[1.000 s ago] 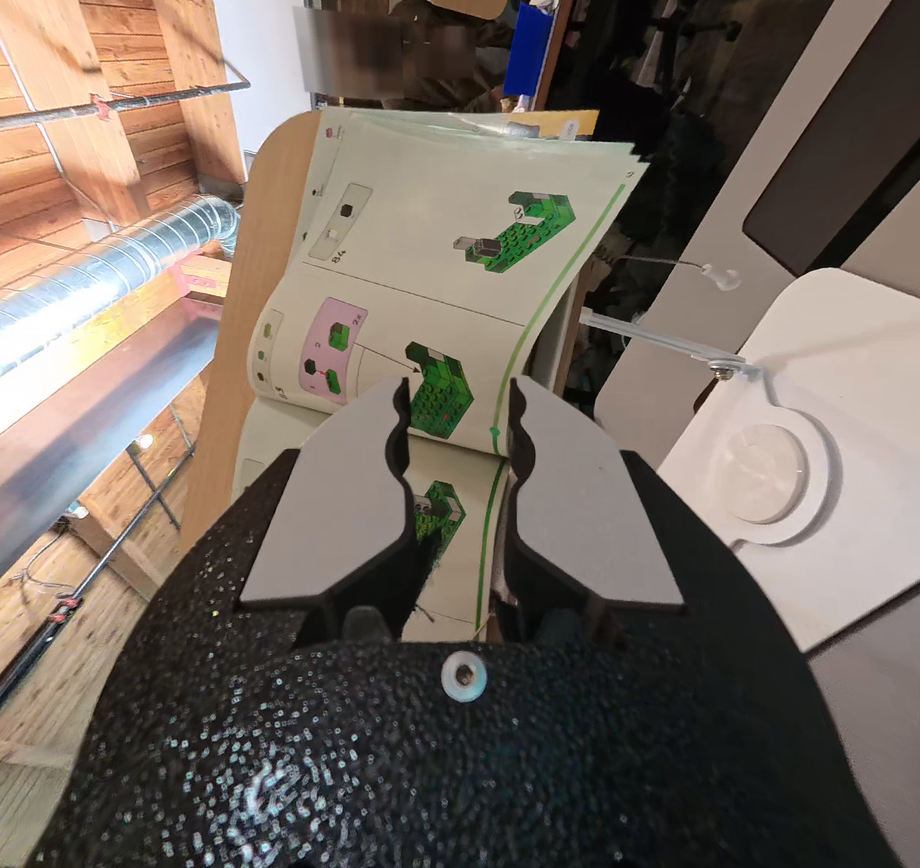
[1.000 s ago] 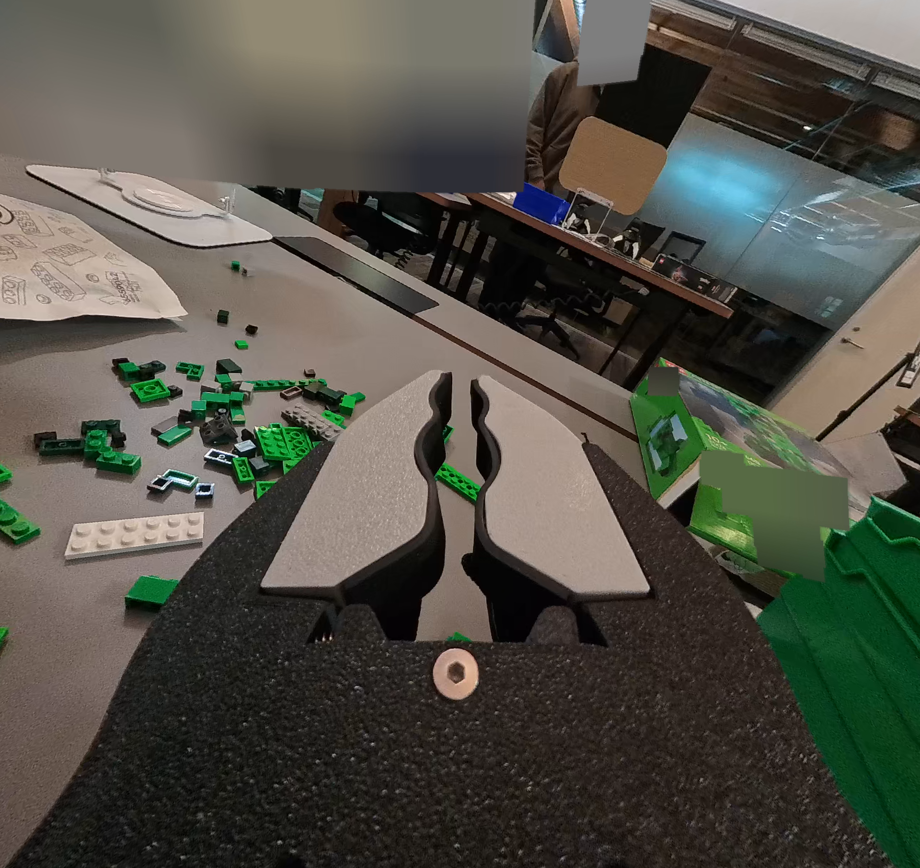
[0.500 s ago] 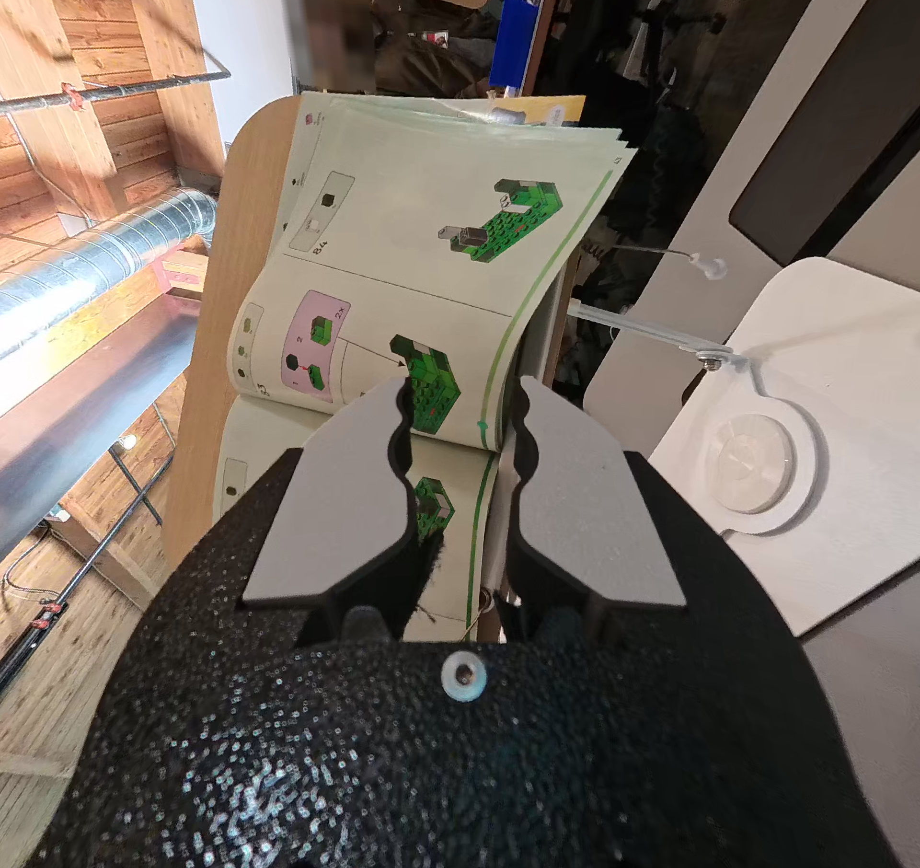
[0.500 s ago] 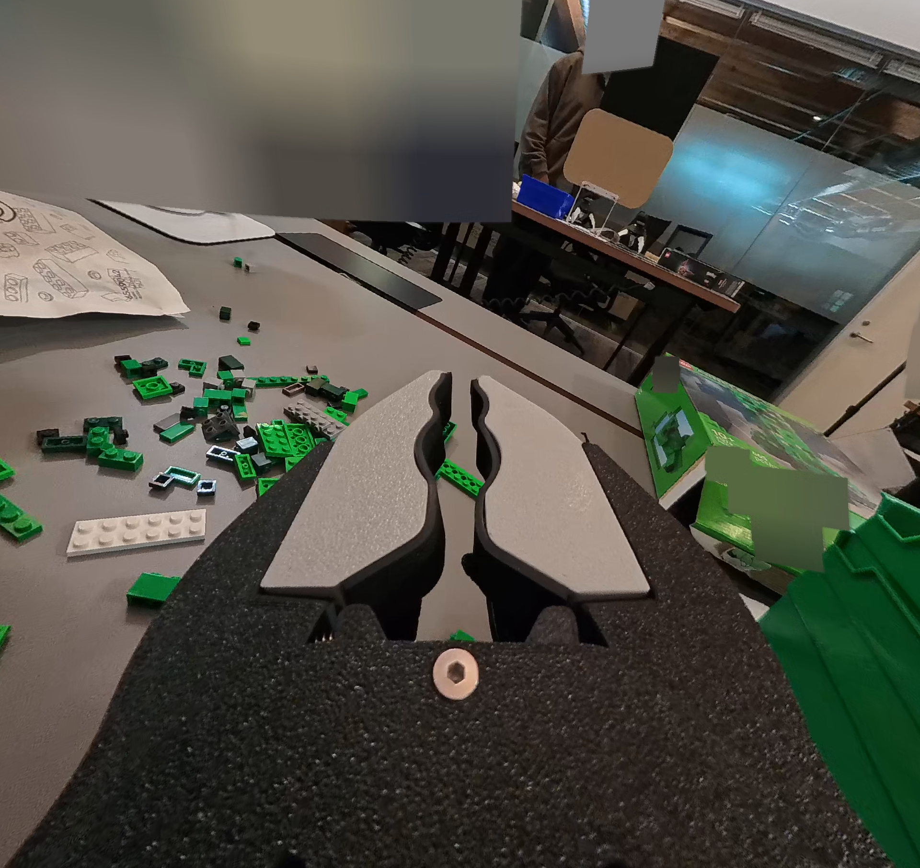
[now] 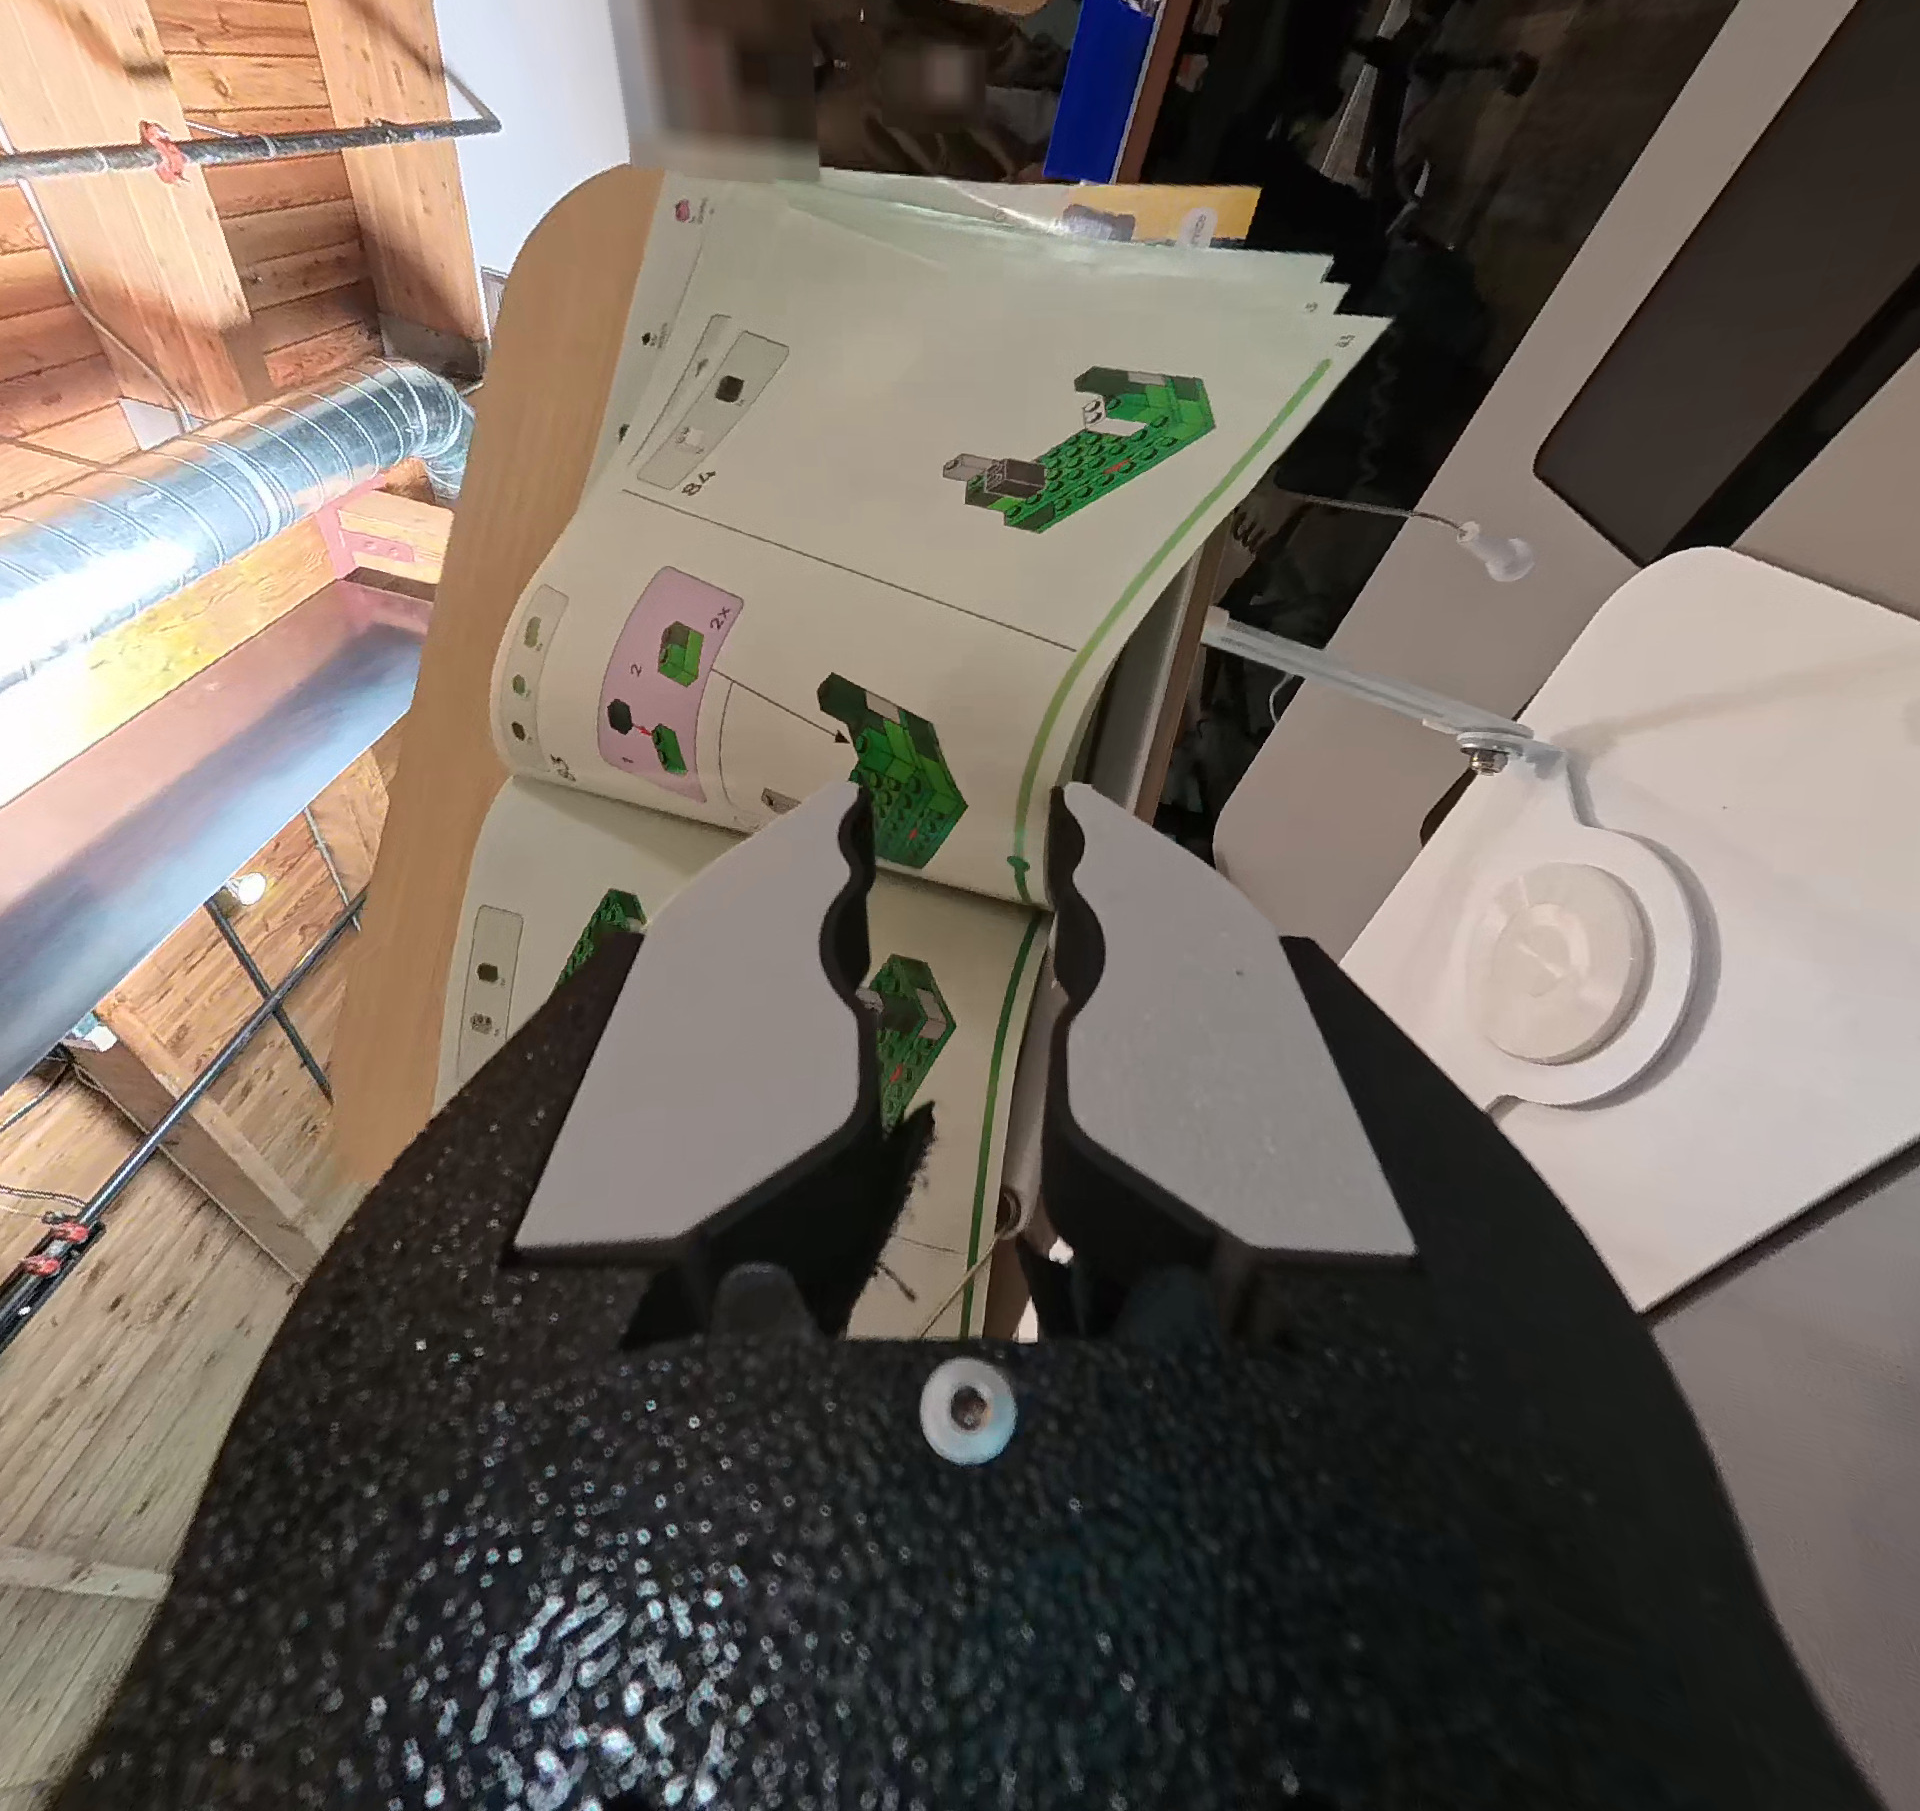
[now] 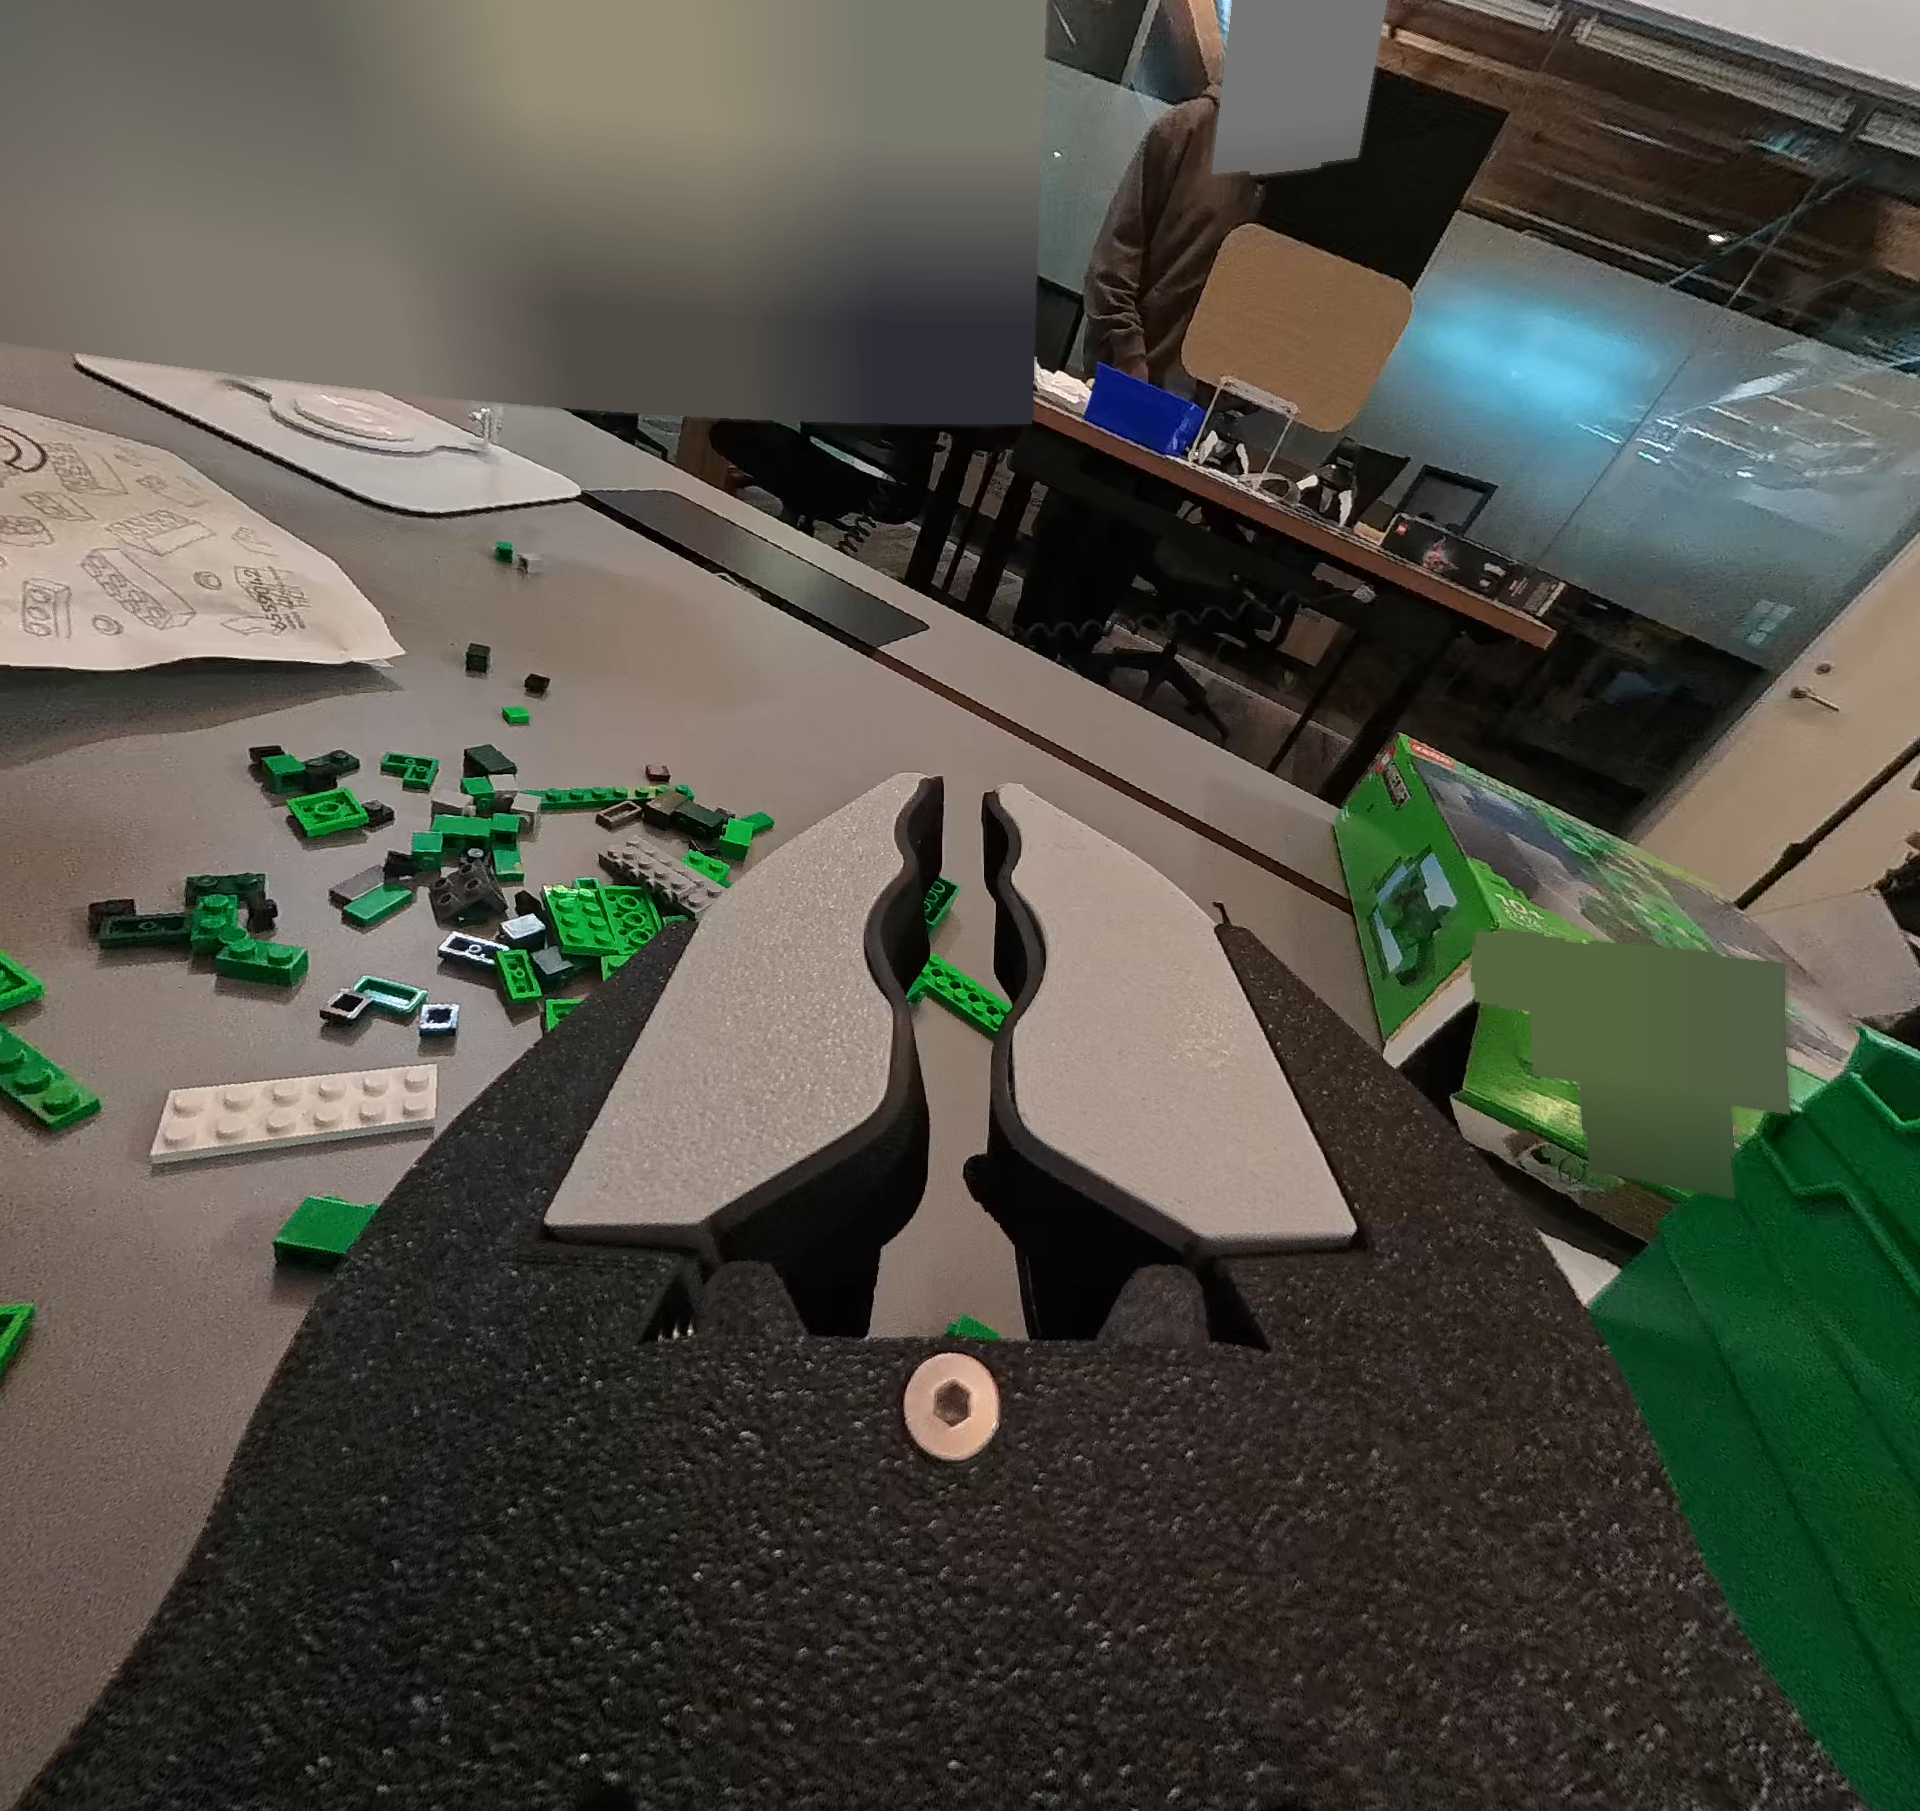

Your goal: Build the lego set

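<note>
Grey table (image 6: pixel 727 681) strewn with bricks (image 6: pixel 582 914); left gripper (image 5: pixel 951 811), jaws spread and empty, faces the manual (image 5: pixel 935 556), right gripper (image 6: pixel 963 805) nearly closed, empty—best read the step before picking.

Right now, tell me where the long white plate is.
In the right wrist view, the long white plate lies flat on the grey table, left of the right gripper, with a small green tile just in front of it.

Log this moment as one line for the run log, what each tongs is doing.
left tongs: open, empty, facing instruction booklet | right tongs: narrow gap, empty, above loose bricks on grey table | no brick held
</note>
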`<action>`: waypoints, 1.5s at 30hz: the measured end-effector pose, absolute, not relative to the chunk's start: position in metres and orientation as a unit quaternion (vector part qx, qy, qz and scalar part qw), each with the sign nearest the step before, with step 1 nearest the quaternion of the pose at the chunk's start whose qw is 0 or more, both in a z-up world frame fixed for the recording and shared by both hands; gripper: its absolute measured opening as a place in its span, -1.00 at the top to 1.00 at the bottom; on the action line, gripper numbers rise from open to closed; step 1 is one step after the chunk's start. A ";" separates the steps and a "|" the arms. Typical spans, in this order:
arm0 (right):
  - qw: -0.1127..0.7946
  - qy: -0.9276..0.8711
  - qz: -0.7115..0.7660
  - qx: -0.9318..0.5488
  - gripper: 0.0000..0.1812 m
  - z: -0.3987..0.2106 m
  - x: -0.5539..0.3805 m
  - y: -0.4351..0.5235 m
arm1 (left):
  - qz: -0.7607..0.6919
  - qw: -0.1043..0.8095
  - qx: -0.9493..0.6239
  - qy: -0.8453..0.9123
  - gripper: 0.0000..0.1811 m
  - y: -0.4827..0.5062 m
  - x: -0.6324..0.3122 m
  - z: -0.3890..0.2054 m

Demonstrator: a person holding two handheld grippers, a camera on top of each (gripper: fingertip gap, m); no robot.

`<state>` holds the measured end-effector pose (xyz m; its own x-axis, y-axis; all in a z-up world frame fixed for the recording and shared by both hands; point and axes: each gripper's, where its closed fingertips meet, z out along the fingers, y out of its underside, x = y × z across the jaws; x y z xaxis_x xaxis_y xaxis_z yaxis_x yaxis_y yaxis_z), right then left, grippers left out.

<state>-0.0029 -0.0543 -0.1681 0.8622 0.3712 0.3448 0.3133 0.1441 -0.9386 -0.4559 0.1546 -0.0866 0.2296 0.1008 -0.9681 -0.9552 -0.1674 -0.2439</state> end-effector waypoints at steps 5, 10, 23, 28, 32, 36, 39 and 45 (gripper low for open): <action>0.709 -0.262 0.022 -0.654 0.93 -0.168 -0.003 -0.055 | 0.495 0.535 -0.581 0.362 0.68 0.147 -0.462 -0.088; 0.709 -0.263 0.022 -0.654 0.93 -0.168 -0.004 -0.055 | 0.475 0.546 -0.591 0.356 0.70 0.142 -0.468 -0.096; 0.704 -0.267 0.022 -0.658 0.93 -0.170 -0.006 -0.055 | 0.466 0.531 -0.547 0.449 0.46 0.173 -0.399 -0.099; 0.705 -0.269 0.025 -0.656 0.93 -0.169 -0.007 -0.056 | 0.488 0.494 -0.537 0.479 0.51 0.197 -0.390 -0.103; 0.705 -0.269 0.025 -0.655 0.93 -0.169 -0.008 -0.057 | 0.489 0.462 -0.553 0.492 0.52 0.211 -0.389 -0.115; 0.705 -0.270 0.027 -0.656 0.93 -0.169 -0.008 -0.057 | 0.500 0.452 -0.551 0.492 0.54 0.221 -0.388 -0.117; 0.704 -0.271 0.027 -0.656 0.93 -0.169 -0.009 -0.057 | 0.533 0.429 -0.543 0.486 0.53 0.228 -0.392 -0.116; 0.704 -0.270 0.027 -0.656 0.93 -0.169 -0.009 -0.057 | 0.547 0.408 -0.543 0.489 0.63 0.233 -0.393 -0.121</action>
<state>-0.0089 -0.0573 -0.1692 0.8524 0.3931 0.3449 0.3168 0.1366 -0.9386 -0.3928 0.2331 -0.1210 -0.0770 -0.0849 -0.9934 -0.9779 -0.1876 0.0918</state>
